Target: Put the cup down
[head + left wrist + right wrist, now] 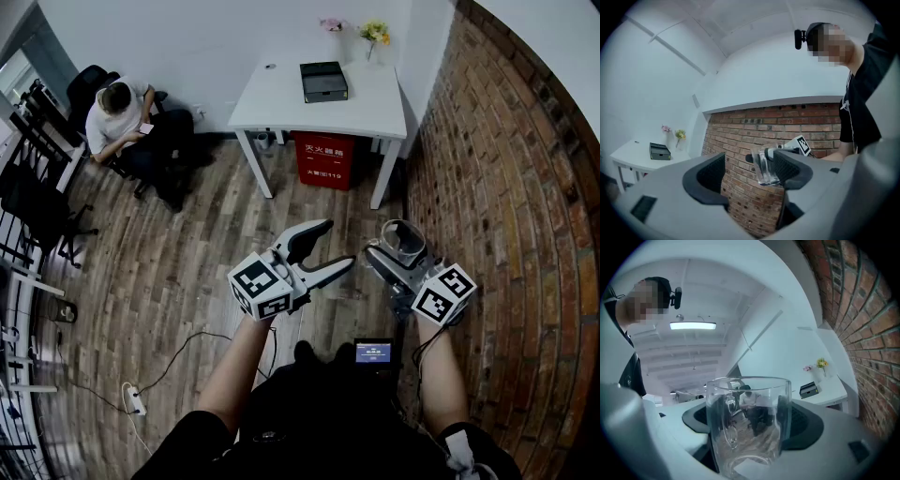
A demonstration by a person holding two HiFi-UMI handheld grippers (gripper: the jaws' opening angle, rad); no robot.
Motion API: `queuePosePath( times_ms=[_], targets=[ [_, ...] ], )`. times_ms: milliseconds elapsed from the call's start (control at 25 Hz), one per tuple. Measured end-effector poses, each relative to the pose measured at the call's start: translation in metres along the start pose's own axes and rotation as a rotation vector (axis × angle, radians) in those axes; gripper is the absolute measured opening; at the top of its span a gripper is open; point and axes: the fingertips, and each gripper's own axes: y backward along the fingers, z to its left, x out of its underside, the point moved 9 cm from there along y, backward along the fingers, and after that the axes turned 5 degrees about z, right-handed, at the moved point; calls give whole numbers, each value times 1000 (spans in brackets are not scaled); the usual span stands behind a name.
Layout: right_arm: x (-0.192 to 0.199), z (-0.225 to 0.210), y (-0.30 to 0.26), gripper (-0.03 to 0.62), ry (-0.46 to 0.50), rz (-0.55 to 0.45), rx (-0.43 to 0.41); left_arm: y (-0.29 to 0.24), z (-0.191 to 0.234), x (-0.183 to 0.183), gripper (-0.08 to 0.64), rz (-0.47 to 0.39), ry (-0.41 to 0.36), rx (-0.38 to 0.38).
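- Below, wood-plank floor seen from steeply above, with a white power strip lying at the lower left.
- At the far end, white table set against a pale wall, bearing a black box and, at the back corner, flowers; red box underneath.
- Along the right side, brick wall; far off at the left, seated person, well apart from the table.
- Out in front, left gripper held level above the floor, jaws spread wide with nothing between them, bare left forearm behind it.
- Beside it and nearer the bricks, right gripper, likewise level, jaws clamped on the cup, pads pressing on either side of the glass.
- Clear glass, upright, carried in the air over the floor, handle towards the left in the right gripper view, well short of the table.
- In the left gripper view, visible past the open jaws, with the bricks behind.
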Motion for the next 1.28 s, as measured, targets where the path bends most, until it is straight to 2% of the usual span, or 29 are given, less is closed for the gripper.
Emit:
queuePosePath(
  times_ms=[720,1280],
  targets=[
    [0,-6,10,416,-15,-12,-16,-9,-3,3,321,1,4,-8],
    [-3,-37,28,416,-8,9,-33,-44,-8,8,301,-7,8,-43]
  ],
)
